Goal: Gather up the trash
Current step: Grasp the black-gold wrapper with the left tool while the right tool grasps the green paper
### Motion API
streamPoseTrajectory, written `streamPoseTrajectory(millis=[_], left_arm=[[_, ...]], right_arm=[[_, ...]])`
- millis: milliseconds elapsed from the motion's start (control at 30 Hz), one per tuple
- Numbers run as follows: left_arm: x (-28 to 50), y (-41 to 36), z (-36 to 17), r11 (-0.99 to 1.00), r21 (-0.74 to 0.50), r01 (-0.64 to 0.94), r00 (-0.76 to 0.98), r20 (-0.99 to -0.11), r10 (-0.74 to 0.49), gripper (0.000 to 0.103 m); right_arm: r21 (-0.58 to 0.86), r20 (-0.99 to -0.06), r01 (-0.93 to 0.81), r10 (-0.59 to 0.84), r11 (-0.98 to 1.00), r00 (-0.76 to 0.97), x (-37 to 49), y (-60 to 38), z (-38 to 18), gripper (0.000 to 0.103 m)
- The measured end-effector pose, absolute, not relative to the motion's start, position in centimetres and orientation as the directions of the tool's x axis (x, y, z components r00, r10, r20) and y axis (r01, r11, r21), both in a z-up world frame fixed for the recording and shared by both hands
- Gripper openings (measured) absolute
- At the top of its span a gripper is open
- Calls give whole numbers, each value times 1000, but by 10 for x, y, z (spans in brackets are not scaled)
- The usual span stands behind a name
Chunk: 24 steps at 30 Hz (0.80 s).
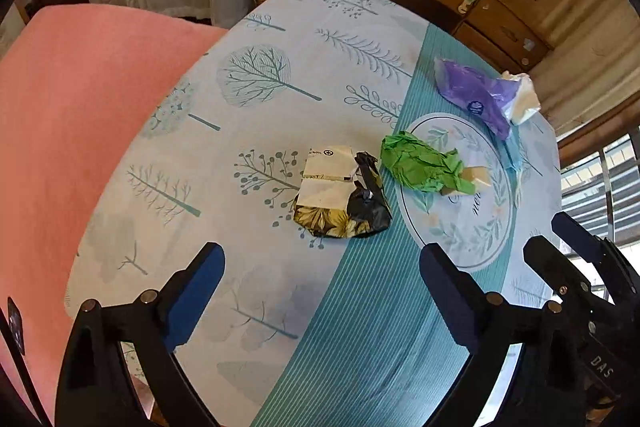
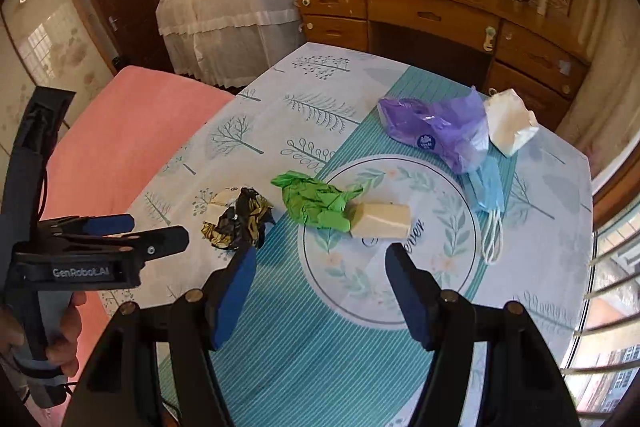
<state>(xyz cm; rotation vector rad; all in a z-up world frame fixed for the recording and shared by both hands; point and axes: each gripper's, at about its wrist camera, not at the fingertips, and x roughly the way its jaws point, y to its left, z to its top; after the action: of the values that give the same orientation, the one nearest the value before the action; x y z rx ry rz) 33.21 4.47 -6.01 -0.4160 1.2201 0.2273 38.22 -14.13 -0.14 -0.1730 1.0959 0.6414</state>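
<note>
both the left gripper (image 1: 322,263) and right gripper (image 2: 320,263) hover with fingers apart above the tablecloth (image 2: 320,347), facing a black-and-gold wrapper (image 1: 342,203) and crumpled green paper (image 2: 316,201).

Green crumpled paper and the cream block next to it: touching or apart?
Touching. In the right wrist view the green crumpled paper has its edge lying against the cream block, with no tablecloth visible between them.

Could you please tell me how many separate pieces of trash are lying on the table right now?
6: black-and-gold wrapper nearest the left edge, green paper beside it, beige block touching the paper, purple bag farther back, white mask behind it, blue mask partly under the bag.
</note>
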Motion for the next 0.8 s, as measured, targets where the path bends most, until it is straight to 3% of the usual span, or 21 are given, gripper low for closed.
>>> streamPoseTrajectory(millis=[300,367,500,567,800], left_arm=[[376,49,-105,876,-138,-463,226,-974,-34,94],[382,46,-114,877,-135,-461,210,-977,-40,86],[389,43,-125,870,-174,-460,211,-974,-84,83],[392,41,-126,866,-205,-456,229,-967,-108,72],[388,44,-124,868,-227,-442,266,-957,-115,65]], right_arm=[[139,-895,-716,397,684,206,430,-99,-35,67],[125,-900,-747,391,653,191,432,-93,-40,67],[102,-908,-790,381,605,175,436,-85,-48,67],[101,-911,-803,380,588,163,437,-82,-51,67],[132,-933,-815,349,564,90,449,-73,-71,67]])
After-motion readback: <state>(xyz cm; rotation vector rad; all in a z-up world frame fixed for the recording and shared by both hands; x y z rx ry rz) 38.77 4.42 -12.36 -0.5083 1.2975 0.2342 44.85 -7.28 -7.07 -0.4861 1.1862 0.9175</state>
